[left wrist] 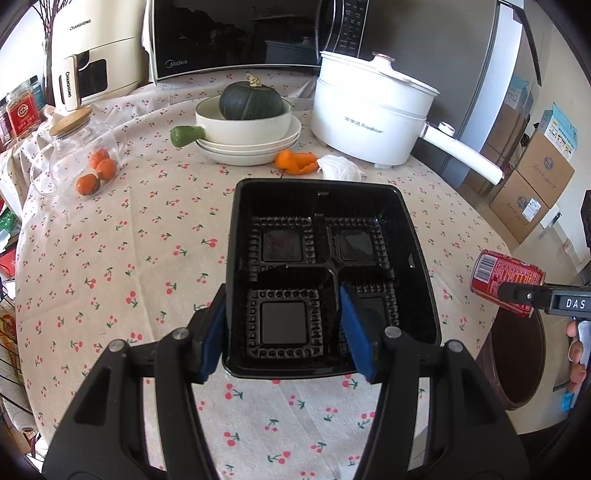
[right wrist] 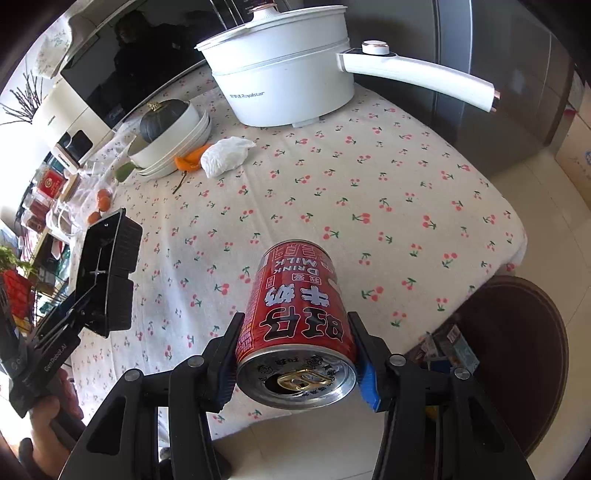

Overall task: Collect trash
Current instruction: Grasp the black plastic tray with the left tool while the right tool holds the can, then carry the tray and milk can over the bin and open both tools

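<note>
My left gripper [left wrist: 282, 330] is shut on the near wall of a black plastic food tray [left wrist: 325, 206], one blue pad outside and one inside, and holds it above the cherry-print tablecloth [left wrist: 110, 258]. The same tray [right wrist: 107, 273] shows tilted at the left of the right wrist view. My right gripper [right wrist: 295, 354] is shut on a red milk drink can [right wrist: 295, 306] with its opened top toward the camera. The can [left wrist: 506, 280] also appears at the right edge of the left wrist view. A crumpled white tissue [right wrist: 225, 155] and orange peel [right wrist: 188, 160] lie on the cloth.
Stacked white bowls with a dark green squash [left wrist: 251, 99], a white electric pot [left wrist: 373, 110], a microwave [left wrist: 240, 33] and a glass jar with tangerines [left wrist: 85, 155] stand at the back. A round brown stool [right wrist: 517, 350] sits past the table's right edge.
</note>
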`<state>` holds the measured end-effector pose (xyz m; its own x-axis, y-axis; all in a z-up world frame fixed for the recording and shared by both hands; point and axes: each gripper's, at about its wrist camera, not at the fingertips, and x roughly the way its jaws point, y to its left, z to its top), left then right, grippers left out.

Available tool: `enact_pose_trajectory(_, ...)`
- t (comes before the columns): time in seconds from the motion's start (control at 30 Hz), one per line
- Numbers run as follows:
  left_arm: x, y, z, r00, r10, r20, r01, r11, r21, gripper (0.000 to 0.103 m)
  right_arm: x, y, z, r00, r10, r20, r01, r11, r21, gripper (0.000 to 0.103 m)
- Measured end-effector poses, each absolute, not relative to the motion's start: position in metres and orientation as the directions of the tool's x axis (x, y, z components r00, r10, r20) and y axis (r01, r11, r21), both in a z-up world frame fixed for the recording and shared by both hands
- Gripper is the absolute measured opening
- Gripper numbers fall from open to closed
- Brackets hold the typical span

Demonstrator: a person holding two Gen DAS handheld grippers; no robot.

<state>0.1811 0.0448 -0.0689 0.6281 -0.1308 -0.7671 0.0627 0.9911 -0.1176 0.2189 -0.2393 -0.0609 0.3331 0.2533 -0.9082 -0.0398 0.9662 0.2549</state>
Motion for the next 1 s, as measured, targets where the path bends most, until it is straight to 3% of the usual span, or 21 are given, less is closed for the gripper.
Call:
enact_pose_trajectory(0.27, 0.155, 0.009, -0.065, 0.625, -0.173, -0.761, 0.128, 0.985, -0.119, 0.059, 0.182, -0.287, -0.058, 0.353, 0.248, -0.902, -0.010, 0.965, 0.261, 0.054)
enact_pose_trajectory(0.53, 0.138, -0.027, -0.067, 0.604, -0.247, -0.758, 0.222, 0.965, -0.137, 0.059, 0.146, -0.325, -0.057, 0.393, 0.169, -0.904, -0.041, 0.985, 0.166, 0.054)
enact_pose_trajectory(1.0, 0.132, -0.131, -0.079, 0.517, -0.358, -0.778, 0.412, 0.900, -0.140, 0.059, 0.099, -0.413, -0.085, 0.360, 0.079, -0.930, 0.080, 0.990, 0.115, 0.054)
